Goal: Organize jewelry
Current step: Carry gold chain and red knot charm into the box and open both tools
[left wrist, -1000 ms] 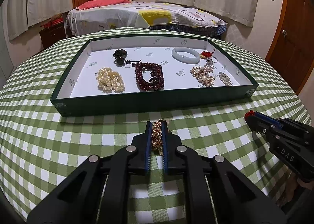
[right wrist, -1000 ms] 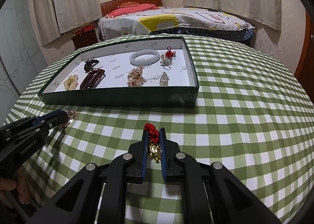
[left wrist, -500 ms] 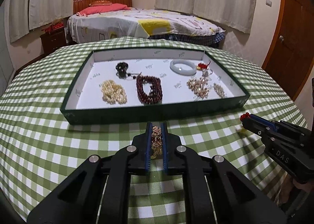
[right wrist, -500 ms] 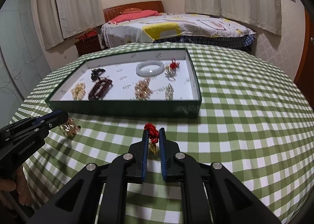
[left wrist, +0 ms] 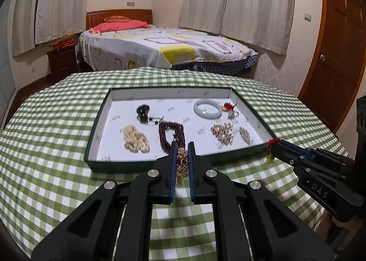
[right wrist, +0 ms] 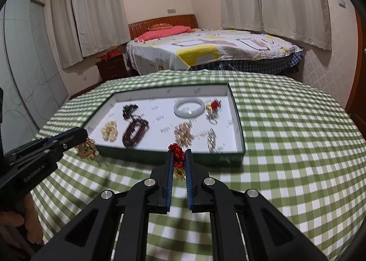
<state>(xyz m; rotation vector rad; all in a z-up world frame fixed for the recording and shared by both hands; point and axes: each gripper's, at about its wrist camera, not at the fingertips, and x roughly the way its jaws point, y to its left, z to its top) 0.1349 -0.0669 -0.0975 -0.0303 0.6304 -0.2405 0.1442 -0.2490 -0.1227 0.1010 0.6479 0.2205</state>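
My left tool (left wrist: 182,160) is clamped on a gold beaded ornament (left wrist: 182,162), which hangs between the blue pads above the green-checked surface (left wrist: 45,169), just in front of the tray's near wall. My right tool (right wrist: 178,161) is pinched tight on a red knotted charm (right wrist: 177,153) with a small gold pendant (right wrist: 179,173) dangling below it, also clear of the cloth and just short of the tray.

The green-walled jewelry tray (left wrist: 119,166) sits ahead of both tools. On its white floor I see a pearl bracelet (left wrist: 135,138), a dark red bead bracelet (left wrist: 171,134), a black beaded piece (left wrist: 143,113), a white jade bangle (left wrist: 207,110), a small red-and-gold charm (left wrist: 228,107) just beside the bangle, a pinkish pearl cluster (left wrist: 222,131) and a slim silvery piece (left wrist: 245,134).

Behind the surface stands a bed (left wrist: 164,48).
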